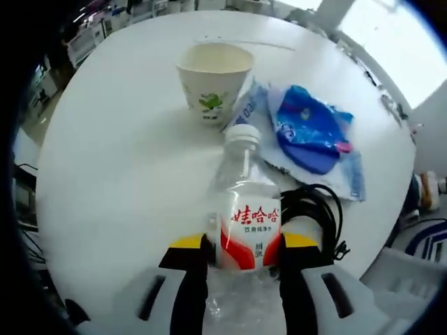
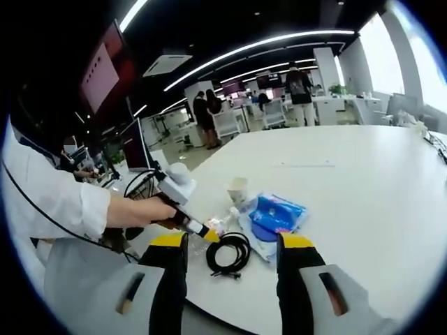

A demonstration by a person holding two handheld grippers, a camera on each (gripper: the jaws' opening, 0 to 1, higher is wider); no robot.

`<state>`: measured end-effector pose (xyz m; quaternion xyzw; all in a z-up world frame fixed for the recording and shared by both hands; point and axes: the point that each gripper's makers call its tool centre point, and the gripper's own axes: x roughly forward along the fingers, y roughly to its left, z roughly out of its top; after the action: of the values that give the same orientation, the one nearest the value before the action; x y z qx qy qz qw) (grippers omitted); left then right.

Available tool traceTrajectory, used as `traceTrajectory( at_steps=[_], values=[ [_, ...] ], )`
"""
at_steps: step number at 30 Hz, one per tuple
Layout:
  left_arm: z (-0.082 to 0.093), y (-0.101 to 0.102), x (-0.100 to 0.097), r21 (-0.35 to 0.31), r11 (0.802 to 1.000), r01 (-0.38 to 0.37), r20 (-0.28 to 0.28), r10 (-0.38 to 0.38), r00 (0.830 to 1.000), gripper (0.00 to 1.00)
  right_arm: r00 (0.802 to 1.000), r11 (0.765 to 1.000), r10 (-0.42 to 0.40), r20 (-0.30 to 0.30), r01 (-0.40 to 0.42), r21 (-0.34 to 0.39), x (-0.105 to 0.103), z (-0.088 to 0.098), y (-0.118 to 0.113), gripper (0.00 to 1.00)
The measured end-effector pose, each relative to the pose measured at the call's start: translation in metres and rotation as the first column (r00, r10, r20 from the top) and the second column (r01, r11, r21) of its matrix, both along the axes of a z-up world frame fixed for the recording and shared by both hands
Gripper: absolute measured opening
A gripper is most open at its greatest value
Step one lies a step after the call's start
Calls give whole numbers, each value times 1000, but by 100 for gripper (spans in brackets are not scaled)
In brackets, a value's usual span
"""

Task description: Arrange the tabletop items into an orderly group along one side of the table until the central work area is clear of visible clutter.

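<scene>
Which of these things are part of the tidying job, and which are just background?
Part of the job:
- water bottle, clamped in the left gripper
- paper cup
- blue plastic packet
- coiled black cable

Just background:
- office chairs
- people standing far off

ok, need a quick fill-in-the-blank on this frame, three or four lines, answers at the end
The left gripper is shut on the clear plastic ____ with the red-and-white label.
Beyond its white cap stands a paper ____ with a green print.
The coiled ____ cable lies beside the blue plastic package.
The right gripper holds ____.

Missing: bottle; cup; black; nothing
</scene>
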<state>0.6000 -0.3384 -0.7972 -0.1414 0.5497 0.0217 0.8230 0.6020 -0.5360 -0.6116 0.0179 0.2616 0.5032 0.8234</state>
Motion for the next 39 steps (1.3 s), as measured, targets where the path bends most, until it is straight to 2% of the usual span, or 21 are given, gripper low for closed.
traceTrajectory(
  at_steps=[3, 7, 21, 28, 32, 37, 38, 39],
  values=[
    [3, -3, -3, 13, 1000, 29, 24, -29, 999, 33, 1000, 1000, -5, 0, 5, 2, 1, 0, -1, 47],
    [15, -2, -2, -53, 998, -36, 80, 40, 996, 33, 1000, 1000, -5, -4, 5, 14, 1, 2, 0, 47],
    [59, 1, -17, -56, 996, -71, 209, 81, 975, 33, 999, 998, 49, -7, -49, 31, -8, 4, 7, 47],
    [93, -5, -21, -74, 992, -97, 325, 117, 938, 34, 997, 996, 75, -27, -74, 57, -14, 5, 11, 47],
    [110, -12, -26, -65, 994, -86, 367, 104, 924, 34, 995, 994, 91, -35, -88, 62, -18, 6, 14, 48],
    [138, -17, -29, -75, 991, -115, 454, 136, 880, 34, 993, 992, 105, -48, -102, 71, -21, 6, 16, 48],
    [141, -17, -29, -77, 990, -118, 461, 140, 876, 34, 993, 992, 107, -49, -103, 72, -22, 6, 16, 48],
    [149, -16, -29, -72, 989, -130, 489, 149, 860, 34, 993, 992, 108, -50, -104, 73, -22, 5, 16, 48]
  ],
)
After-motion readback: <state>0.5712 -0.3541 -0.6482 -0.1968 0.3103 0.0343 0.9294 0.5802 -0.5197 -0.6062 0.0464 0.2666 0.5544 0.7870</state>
